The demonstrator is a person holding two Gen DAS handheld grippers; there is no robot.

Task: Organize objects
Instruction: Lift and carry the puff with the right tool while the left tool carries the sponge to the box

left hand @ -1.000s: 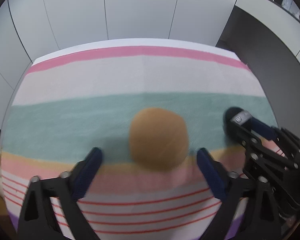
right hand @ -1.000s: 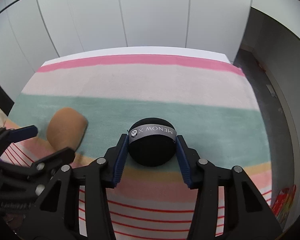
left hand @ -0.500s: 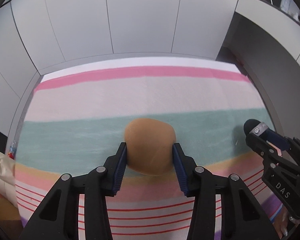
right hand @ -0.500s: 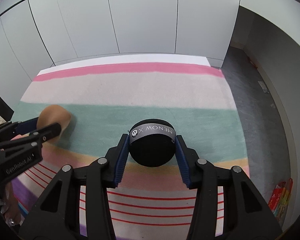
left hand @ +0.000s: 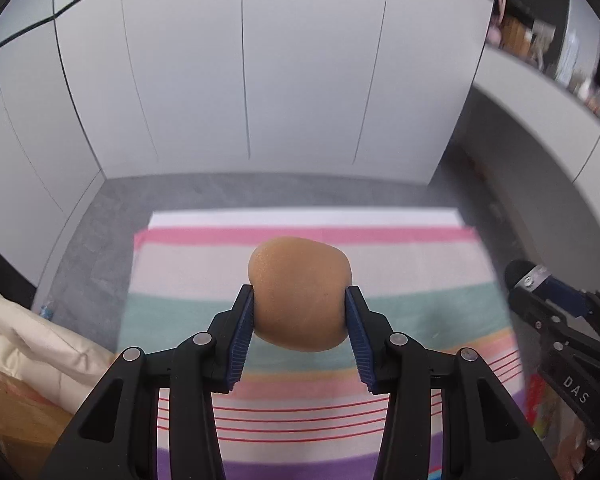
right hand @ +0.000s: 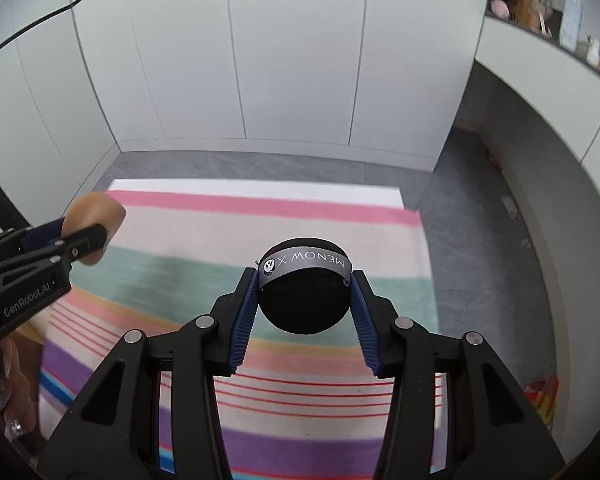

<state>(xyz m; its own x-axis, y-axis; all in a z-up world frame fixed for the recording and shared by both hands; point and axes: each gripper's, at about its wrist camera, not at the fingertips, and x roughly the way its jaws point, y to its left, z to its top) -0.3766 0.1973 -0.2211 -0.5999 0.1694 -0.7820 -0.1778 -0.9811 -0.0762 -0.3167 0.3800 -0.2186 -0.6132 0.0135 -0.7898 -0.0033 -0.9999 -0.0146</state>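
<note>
Left wrist view: one tan rounded sponge (left hand: 300, 298) sits clamped between the blue pads of the left tongs (left hand: 300, 312), held in the air above the middle of the striped rug (left hand: 400, 256), well clear of its far pink edge. Right wrist view: one black puff (right hand: 304, 300) with a grey band reading "MENOW X" is clamped in the right tongs (right hand: 305, 300), likewise aloft over the rug, nearer its right edge. That makes two held things, two tongs, one rug.
</note>
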